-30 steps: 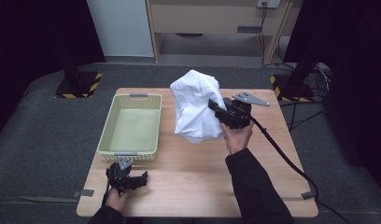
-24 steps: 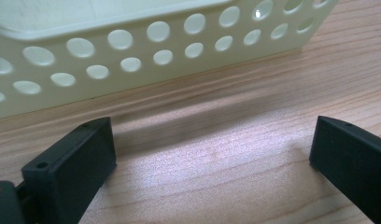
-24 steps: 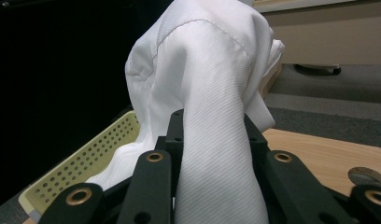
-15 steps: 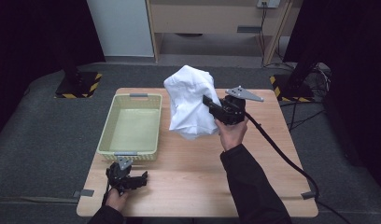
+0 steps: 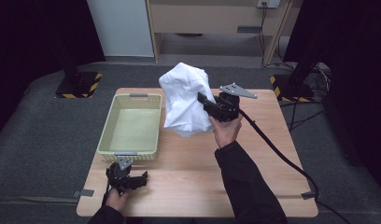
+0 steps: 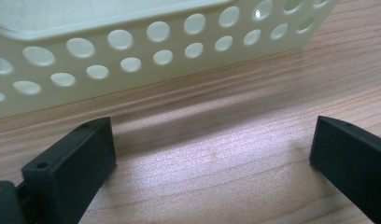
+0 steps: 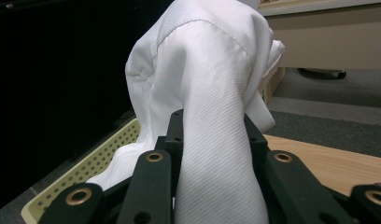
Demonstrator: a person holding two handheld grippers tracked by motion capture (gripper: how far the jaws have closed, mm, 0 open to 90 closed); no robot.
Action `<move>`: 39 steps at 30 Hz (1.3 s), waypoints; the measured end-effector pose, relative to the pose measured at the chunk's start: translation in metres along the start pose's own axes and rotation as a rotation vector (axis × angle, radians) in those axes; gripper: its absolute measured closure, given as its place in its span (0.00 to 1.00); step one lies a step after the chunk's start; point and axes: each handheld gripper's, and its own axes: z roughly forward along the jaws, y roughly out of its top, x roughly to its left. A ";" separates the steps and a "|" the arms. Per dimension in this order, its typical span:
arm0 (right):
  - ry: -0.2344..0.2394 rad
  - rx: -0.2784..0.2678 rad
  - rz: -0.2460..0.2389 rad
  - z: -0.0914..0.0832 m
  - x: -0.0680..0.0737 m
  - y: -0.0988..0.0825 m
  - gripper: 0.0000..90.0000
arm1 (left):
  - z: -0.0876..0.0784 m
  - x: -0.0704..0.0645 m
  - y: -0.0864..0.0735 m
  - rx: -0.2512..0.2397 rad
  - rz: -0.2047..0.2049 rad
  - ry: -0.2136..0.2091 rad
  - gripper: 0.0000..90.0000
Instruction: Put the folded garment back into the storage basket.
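A white cloth (image 5: 186,100) hangs bunched in the air above the table, just right of the pale yellow perforated basket (image 5: 107,143). My right gripper (image 5: 203,100) is shut on the white cloth (image 7: 212,84), whose fabric drapes over and between the black jaws in the right gripper view. The basket's rim (image 7: 81,172) lies below and to the left of the cloth there. My left gripper (image 5: 141,178) rests on the table's near left corner, jaws wide open with bare wood between them. The basket's holed wall (image 6: 146,51) stands right ahead in the left gripper view.
The wooden table (image 5: 268,154) carries a thick black cable (image 5: 277,154) trailing from my right gripper to the right edge. Black stands with hazard-striped bases (image 5: 79,84) flank the far side. A wooden cabinet (image 5: 212,18) stands behind.
My right gripper has carried the white cloth leftward and slightly up, closer to the basket. The left gripper has stayed put.
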 end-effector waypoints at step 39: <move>0.016 -0.010 -0.029 0.025 0.032 0.012 0.80 | 0.000 0.000 0.000 0.000 0.000 -0.001 0.00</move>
